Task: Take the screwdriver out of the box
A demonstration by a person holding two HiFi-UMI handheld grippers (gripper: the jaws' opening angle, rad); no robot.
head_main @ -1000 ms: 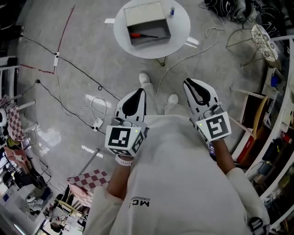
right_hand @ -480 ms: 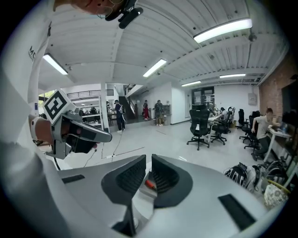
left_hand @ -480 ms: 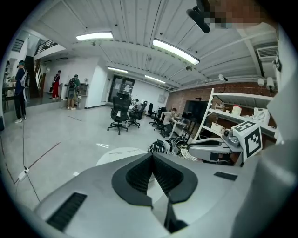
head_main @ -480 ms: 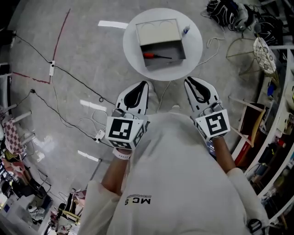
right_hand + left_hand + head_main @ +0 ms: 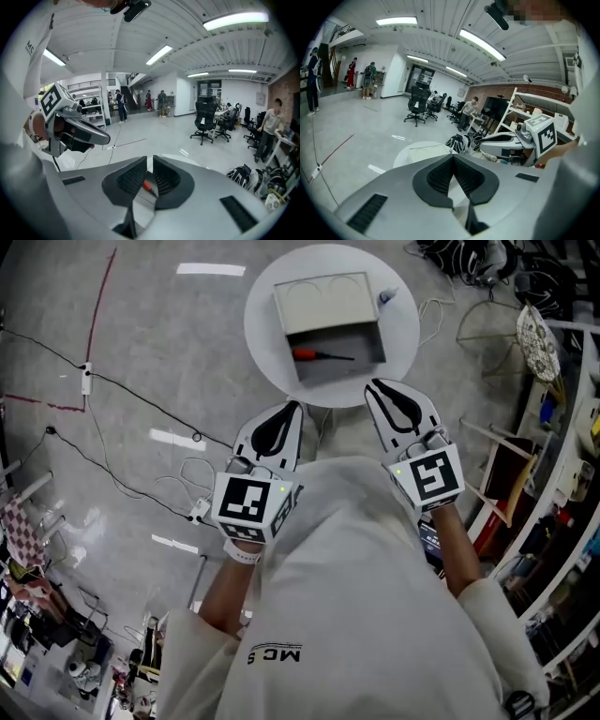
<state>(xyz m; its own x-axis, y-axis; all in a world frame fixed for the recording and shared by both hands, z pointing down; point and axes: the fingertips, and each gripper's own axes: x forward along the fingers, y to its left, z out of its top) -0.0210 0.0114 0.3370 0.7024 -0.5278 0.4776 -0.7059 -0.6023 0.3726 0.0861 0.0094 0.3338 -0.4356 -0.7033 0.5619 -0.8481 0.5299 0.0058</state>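
Grey polished floor [image 5: 141, 352] runs under everything, and a round white table [image 5: 267, 343] stands on it at my 12 o'clock. The screwdriver [image 5: 319, 355] lies flat in the open tray of the box [image 5: 323, 301] on that table. Its red handle points to 9 o'clock and its thin dark shaft to 3. Nothing covers it, so I judge it a plain reach-in pick. The box's pale lid lies on the far side, leaving the tray open toward me. A small blue-capped thing [image 5: 385, 297] sits at the box's 2 o'clock, near the table's edge.

Both grippers hang close to my chest, short of the table and aimed at it; the reach is not yet begun, I'd say. My left gripper [image 5: 295, 409], at 11 o'clock, has its tips together on nothing. My right gripper [image 5: 373, 385], at 1 o'clock, is parted by a thin slit and empty, and its own view shows the red handle through the slit.
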